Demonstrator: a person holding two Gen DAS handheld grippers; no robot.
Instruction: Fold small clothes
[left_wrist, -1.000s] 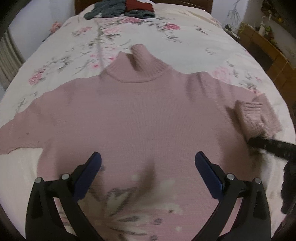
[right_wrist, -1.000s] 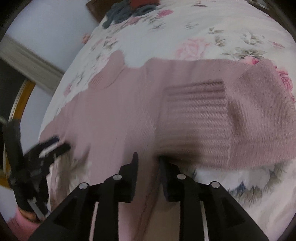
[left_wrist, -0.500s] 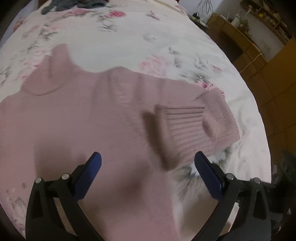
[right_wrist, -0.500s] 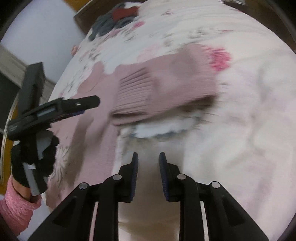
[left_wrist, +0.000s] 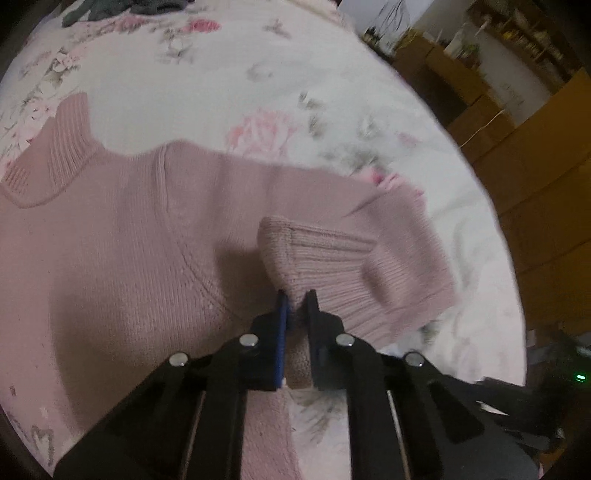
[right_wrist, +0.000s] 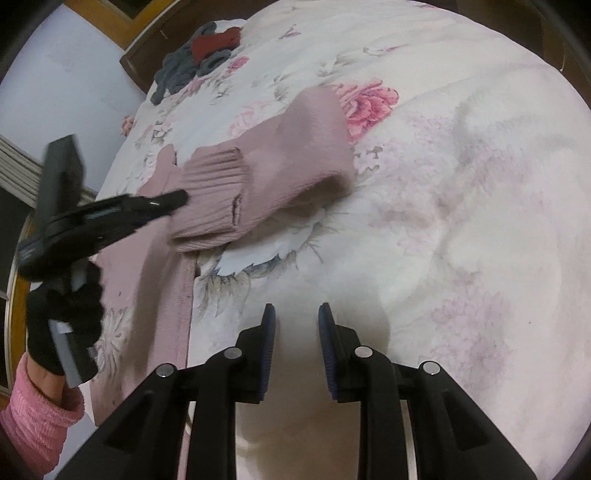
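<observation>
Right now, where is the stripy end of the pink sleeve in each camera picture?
Left wrist view: the ribbed cuff sits just right of centre, right at the tips of the left gripper, which look closed on its edge.
Right wrist view: the ribbed cuff is upper left of centre, with the left gripper at its left edge.
Shared landmark: the grey and red clothes pile at the far end of the bed.

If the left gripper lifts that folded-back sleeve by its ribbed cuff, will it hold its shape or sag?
Likely sag: the pink sweater is soft knit, and its sleeve already droops in a loose fold. The ribbed cuff looks thicker, so the left gripper, shut on it, probably won't slip. It should drag on the fuzzy bedspread.
</observation>
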